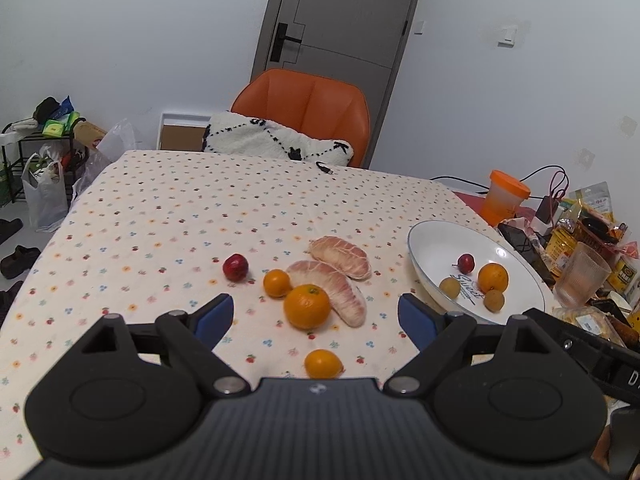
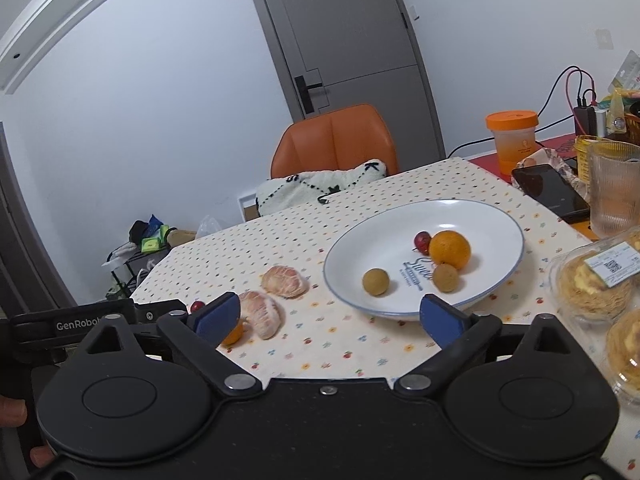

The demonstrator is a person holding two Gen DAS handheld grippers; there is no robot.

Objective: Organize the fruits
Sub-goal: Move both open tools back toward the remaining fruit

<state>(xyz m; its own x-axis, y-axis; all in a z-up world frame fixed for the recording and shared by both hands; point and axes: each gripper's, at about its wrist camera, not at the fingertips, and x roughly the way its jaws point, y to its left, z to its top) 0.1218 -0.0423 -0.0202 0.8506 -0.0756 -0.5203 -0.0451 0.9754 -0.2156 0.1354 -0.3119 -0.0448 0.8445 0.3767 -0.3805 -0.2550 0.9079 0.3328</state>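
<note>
A small orange (image 1: 323, 363) lay nearest, just ahead of the left claw (image 1: 316, 318), which stood spread wide and empty. Beyond it sat a bigger orange (image 1: 307, 306), two pomelo segments (image 1: 340, 258) and a red fruit (image 1: 235, 267), with bare cloth to the surface's far edge. The right claw (image 2: 332, 316) was likewise spread and empty before the plate (image 2: 360, 240), which held an orange (image 2: 449, 249) and small fruits.

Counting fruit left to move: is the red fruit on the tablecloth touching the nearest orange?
Apart. The left wrist view shows patterned cloth between the red fruit and the small orange.
</note>
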